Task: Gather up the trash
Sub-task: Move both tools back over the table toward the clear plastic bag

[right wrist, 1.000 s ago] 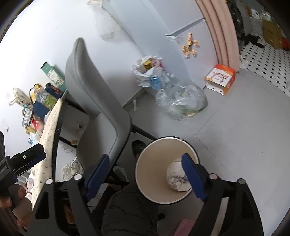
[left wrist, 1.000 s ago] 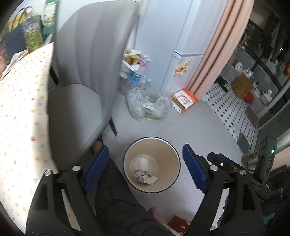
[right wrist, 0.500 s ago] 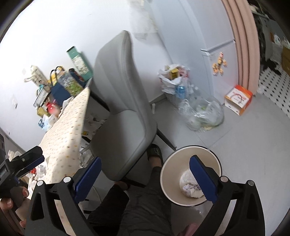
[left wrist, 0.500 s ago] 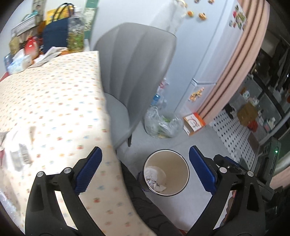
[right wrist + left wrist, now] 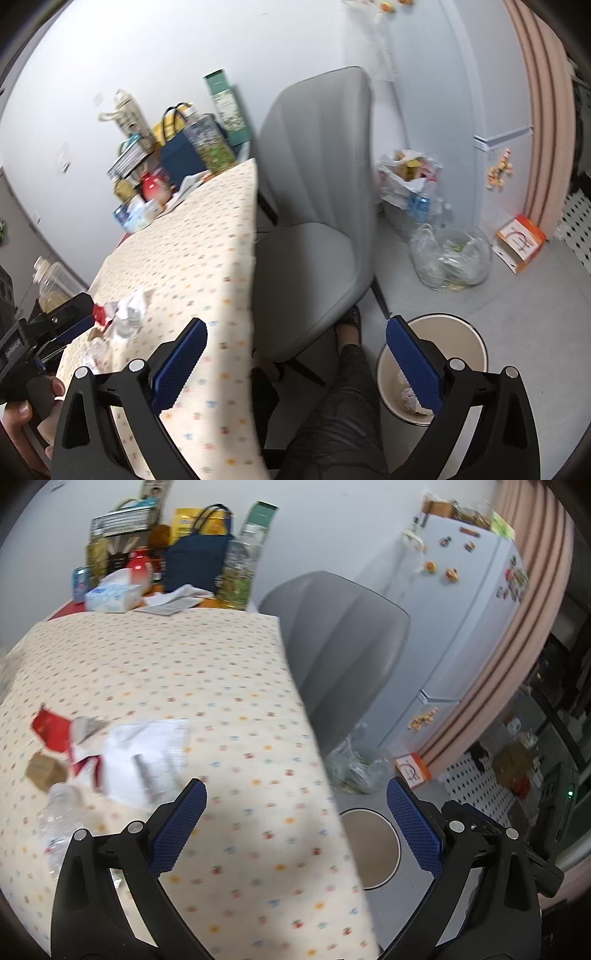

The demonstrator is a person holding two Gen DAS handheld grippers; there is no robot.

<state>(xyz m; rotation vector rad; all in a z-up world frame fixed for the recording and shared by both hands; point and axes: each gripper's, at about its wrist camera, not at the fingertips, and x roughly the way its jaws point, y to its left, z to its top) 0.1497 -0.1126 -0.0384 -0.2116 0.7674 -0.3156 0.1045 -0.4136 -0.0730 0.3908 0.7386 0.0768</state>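
You are between two drops now: both tools are empty and you turn them toward the table (image 5: 229, 686) for the next piece. Your left gripper (image 5: 295, 823) has its jaws wide apart with nothing between them (they have just been opening), and your right gripper (image 5: 295, 354) is spread equally wide and empty. The bin (image 5: 469, 339) stands on the floor below and to the right of the right gripper, with crumpled paper (image 5: 408, 397) already inside. The remaining trash lies ahead and to the left of the left gripper: a white paper sheet (image 5: 147, 753), a red wrapper (image 5: 51, 731), a small brown box (image 5: 46, 771) and a clear plastic bottle (image 5: 61, 819), all close together. I think the next move needs a low approach over one single piece, probably the paper sheet, which is nearest. It is thin and flat, so the pads must pinch an edge.
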